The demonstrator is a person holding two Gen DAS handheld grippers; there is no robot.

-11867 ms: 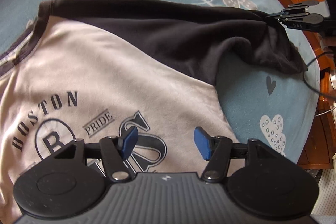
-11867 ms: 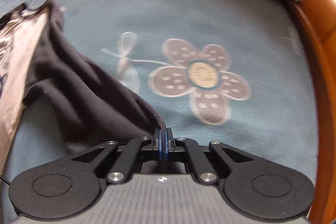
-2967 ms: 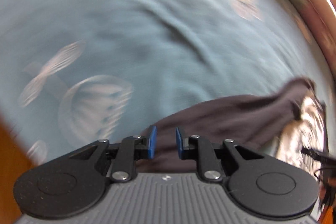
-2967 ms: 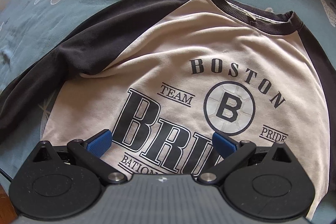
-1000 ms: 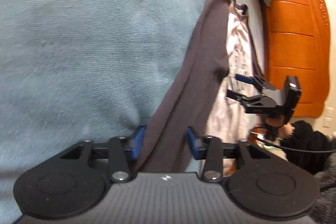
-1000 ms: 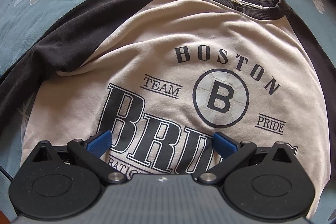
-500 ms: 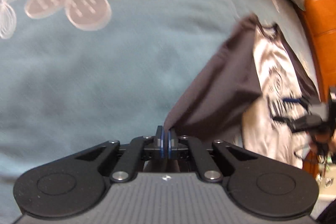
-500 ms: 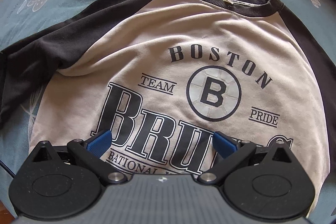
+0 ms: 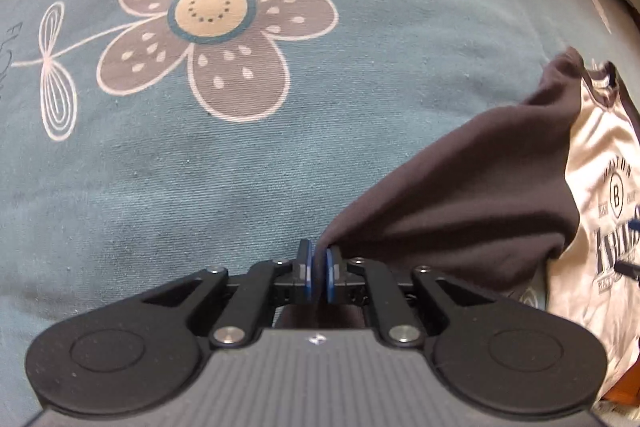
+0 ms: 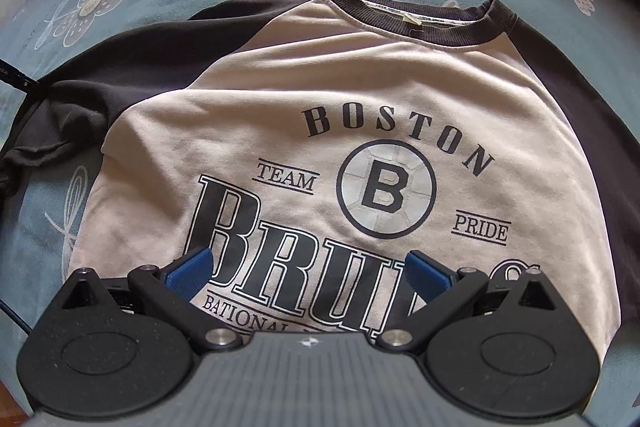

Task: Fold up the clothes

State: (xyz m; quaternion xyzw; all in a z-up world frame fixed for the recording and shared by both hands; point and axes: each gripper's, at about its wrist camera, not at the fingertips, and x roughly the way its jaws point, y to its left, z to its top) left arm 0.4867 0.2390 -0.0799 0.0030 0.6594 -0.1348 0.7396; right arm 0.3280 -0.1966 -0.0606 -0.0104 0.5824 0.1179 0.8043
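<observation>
Teal flowered bedspread (image 9: 360, 27) under it all, and a Boston raglan shirt (image 10: 360, 99) lies face up on it.

Left gripper (image 9: 319, 273) has its blue pads pinched tight on the end of the dark sleeve (image 9: 472, 195), cloth pulled taut from the fingers back to the shirt's shoulder, lifted clear of the spread. Right gripper (image 10: 308, 269) hangs over the chest print, blue fingers (image 10: 190, 267) spread wide either side of the big lettering, nothing between them, shirt body flat below.
</observation>
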